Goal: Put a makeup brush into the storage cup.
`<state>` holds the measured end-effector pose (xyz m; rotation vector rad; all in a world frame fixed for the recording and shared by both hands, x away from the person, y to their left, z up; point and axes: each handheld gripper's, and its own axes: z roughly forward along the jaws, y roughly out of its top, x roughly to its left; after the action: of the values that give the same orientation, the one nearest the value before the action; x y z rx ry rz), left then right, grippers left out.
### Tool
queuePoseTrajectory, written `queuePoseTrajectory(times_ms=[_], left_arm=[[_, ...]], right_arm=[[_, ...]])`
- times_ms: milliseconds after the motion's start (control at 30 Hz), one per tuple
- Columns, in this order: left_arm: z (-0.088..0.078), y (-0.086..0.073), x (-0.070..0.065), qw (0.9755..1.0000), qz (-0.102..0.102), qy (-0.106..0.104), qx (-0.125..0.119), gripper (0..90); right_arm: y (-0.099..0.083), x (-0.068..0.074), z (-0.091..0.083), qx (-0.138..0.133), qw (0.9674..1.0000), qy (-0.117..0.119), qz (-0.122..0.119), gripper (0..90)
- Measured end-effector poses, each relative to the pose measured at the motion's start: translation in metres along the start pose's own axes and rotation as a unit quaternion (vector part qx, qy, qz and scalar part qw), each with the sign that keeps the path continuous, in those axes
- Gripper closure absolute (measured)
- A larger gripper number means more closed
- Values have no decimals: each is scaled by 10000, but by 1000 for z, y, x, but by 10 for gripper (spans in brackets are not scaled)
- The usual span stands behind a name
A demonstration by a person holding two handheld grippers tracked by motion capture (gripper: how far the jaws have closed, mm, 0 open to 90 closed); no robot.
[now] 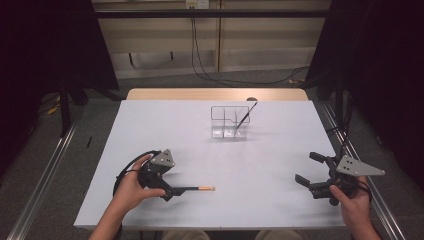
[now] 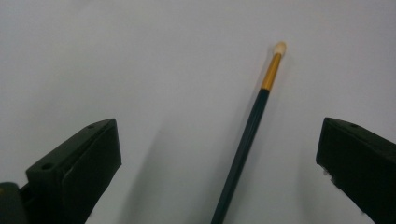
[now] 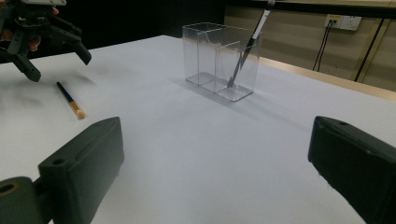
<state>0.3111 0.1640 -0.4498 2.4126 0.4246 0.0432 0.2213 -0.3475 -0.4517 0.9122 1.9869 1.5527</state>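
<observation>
The left hand-held gripper (image 1: 167, 190) hovers low over the white surface (image 1: 260, 165) with its jaws spread wide, and the makeup brush (image 1: 192, 189) lies flat between them, not yet touched by either jaw. In the left gripper view the brush (image 2: 247, 140) runs from about 6 o'clock up toward 1 o'clock, with its dark handle nearest the camera, then a gold ferrule and a pale tip at the far end. It sits nearer to the right-hand jaw than to the left-hand one, so I judge that the jaws straddle the handle on purpose, in order to close across its thin width and not along its length. The clear divided organizer (image 1: 230, 121) stands well apart, toward 12 o'clock from the brush in the high view, and one dark slim tool (image 1: 246, 114) (a pen or a second brush, I cannot tell which) already leans in its right compartment. This is probably where the lying brush should go. The right hand-held gripper (image 1: 307, 169) waits at about 4 o'clock of the surface, also wide open and holding nothing. It faces the organizer (image 3: 219, 60), perhaps so it can steady it later.
</observation>
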Motion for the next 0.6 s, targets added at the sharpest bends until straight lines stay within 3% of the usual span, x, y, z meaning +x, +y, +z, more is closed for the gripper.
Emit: queuePoseTrajectory(times_ms=[67, 233, 267, 300, 333, 600], left_arm=[[2, 1, -1, 9995, 78, -14, 303, 0], [4, 4, -2, 9984, 9, 4, 563, 0], [5, 4, -1, 9974, -13, -67, 718, 0], [5, 4, -1, 9974, -13, -67, 718, 0], [6, 5, 0, 9956, 55, -46, 936, 0], [6, 8, 3, 9920, 72, -94, 1256, 56]], right_arm=[[0, 0, 1, -9, 10000, 11, 10, 33], [0, 0, 1, -15, 10000, 18, 10, 33], [0, 0, 1, -13, 10000, 19, 18, 33], [0, 0, 1, -13, 10000, 19, 18, 33], [0, 0, 1, -5, 10000, 23, 20, 33], [0, 0, 2, -18, 10000, 24, 16, 33]])
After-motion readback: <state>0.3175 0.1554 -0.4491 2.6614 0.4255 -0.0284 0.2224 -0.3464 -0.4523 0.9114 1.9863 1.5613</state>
